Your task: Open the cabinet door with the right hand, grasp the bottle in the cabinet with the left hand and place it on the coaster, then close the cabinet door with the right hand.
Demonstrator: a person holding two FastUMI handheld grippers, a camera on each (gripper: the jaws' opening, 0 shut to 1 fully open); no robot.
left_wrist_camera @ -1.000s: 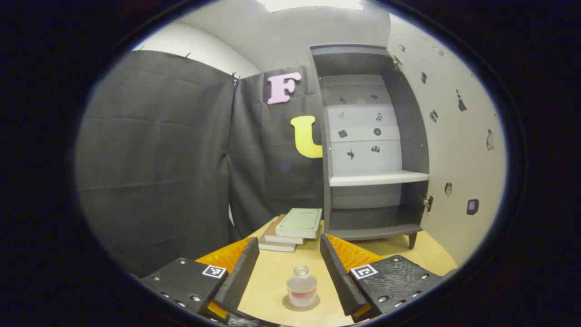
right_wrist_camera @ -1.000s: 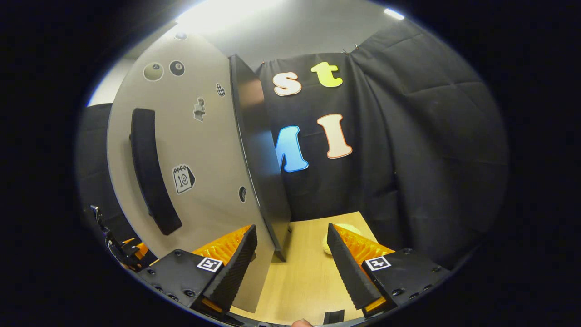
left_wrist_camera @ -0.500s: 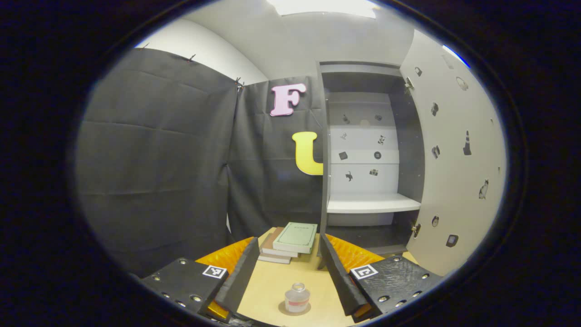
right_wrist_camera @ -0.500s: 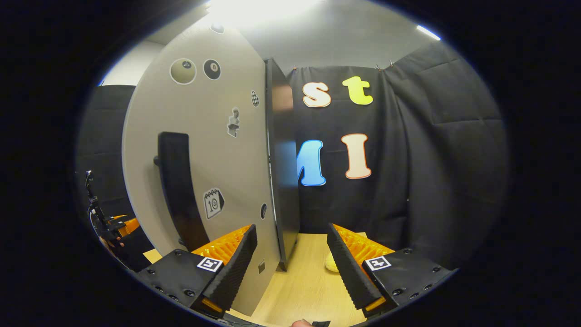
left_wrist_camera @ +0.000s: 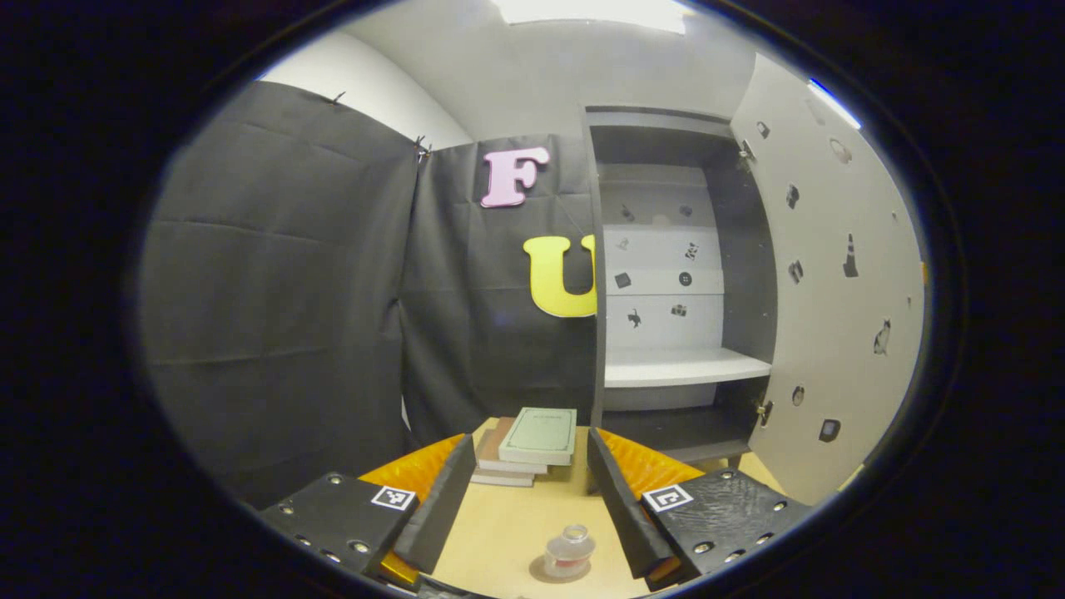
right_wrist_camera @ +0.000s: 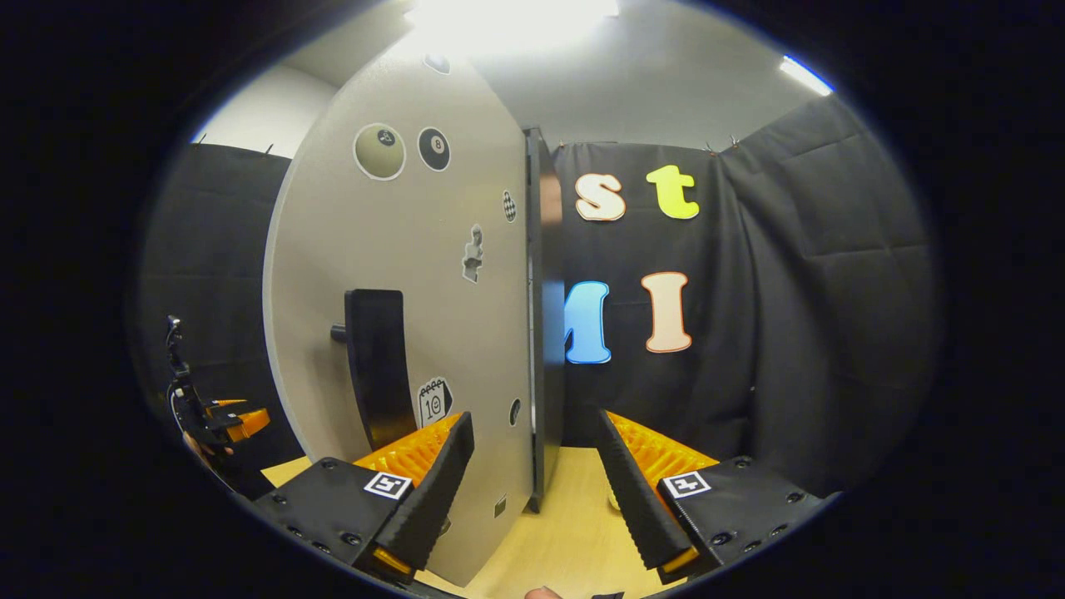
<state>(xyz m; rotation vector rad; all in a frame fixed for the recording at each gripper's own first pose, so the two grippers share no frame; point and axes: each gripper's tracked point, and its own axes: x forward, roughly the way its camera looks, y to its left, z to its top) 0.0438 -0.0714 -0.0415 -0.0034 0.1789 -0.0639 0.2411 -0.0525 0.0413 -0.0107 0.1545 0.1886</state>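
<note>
- The left hand-held gripper [left_wrist_camera: 522, 507] is wide open and empty; its fingers stand apart over the table [left_wrist_camera: 499, 524].
- Between these fingers, low in the left gripper view, the bottle [left_wrist_camera: 568, 551] stands upright on the coaster [left_wrist_camera: 541, 572]. It touches neither finger, so in my judgement the placing step is done.
- Farther out, a stack of books [left_wrist_camera: 524, 445] lies on the table, just beside the left wall of the cabinet [left_wrist_camera: 666, 291]. The shelves in the cabinet carry nothing that I can see.
- The right hand-held gripper [right_wrist_camera: 532, 482] is also wide open and holds nothing. The edge of the cabinet door [right_wrist_camera: 416, 291] stands between its fingers, and I cannot tell if the left finger touches the door face.
- The door is open, and its dark handle [right_wrist_camera: 376, 366] is to the left of the right gripper, apart from it.
- What is left, I think, is to close the door. A push on the thin edge may slip off, because the fingers do not hold it.
- The door can also shut too hard and shake the cabinet and the table, which may tip the small bottle.
- In the right gripper view the other gripper [right_wrist_camera: 225, 416] is far left, beyond the door, so a careless sweep of the left hand could knock the bottle.
</note>
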